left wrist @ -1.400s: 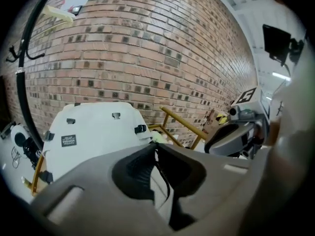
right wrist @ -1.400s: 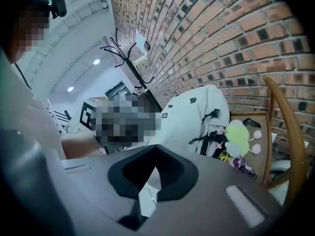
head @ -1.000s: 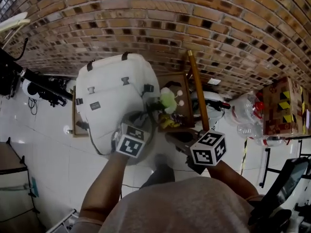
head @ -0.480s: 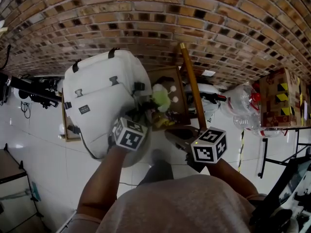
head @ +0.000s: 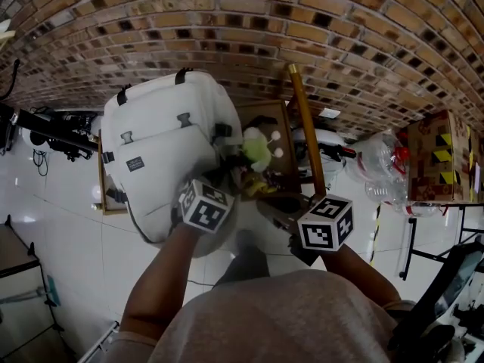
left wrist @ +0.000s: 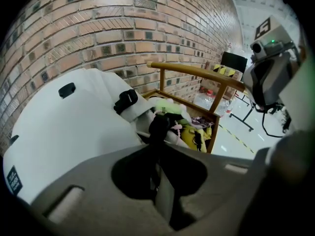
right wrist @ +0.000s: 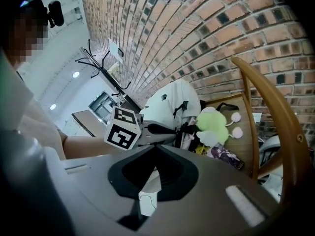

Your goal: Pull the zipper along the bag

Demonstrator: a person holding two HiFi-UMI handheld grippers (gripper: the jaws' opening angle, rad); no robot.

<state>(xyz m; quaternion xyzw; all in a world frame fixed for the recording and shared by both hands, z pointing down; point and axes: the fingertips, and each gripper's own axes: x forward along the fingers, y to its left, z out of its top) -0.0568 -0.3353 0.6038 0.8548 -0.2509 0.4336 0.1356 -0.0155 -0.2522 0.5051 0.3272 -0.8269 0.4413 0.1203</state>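
We see a white fabric backpack with black strap loops and buckles lying on a wooden chair, front pocket facing up, its top handle toward the brick wall. Its black zipper pull sticks out at the bag's lower right edge.

The left gripper now sits lower and closer against the open right-hand edge of the white backpack than a second ago, its marker cube tucked nearer that edge. Its jaws, which stood apart at the backpack's edge, have just been closing and are now drawn in on the black zipper pull there.
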